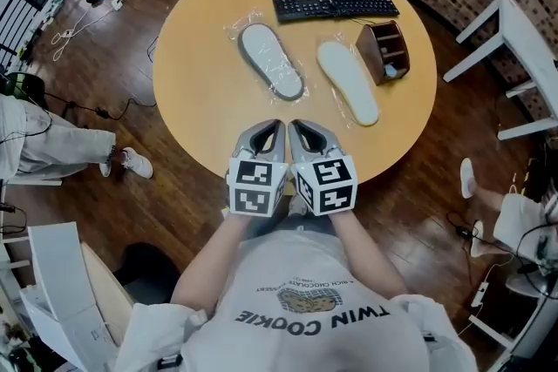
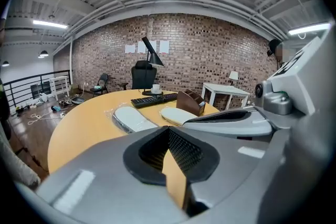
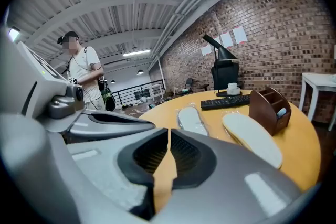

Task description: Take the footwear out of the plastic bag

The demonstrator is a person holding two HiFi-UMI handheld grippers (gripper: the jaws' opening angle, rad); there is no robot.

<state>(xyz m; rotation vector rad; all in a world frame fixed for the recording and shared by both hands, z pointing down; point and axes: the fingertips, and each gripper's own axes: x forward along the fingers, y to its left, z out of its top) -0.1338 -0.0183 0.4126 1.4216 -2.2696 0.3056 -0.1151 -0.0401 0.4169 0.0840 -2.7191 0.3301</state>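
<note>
Left gripper (image 1: 277,125) and right gripper (image 1: 295,125) side by side over near table (image 1: 200,109) edge, jaws closed together, holding nothing. Well ahead on tabletop, apart from both: grey slipper (image 1: 272,59) in plastic bag (image 1: 237,29), white slipper (image 1: 347,81) beside wooden organizer (image 1: 384,50).

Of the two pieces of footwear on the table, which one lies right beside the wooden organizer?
The cream-white slipper, on the right in the head view, lies next to the wooden organizer. The grey-rimmed slipper lies further left, apart from it.
</note>
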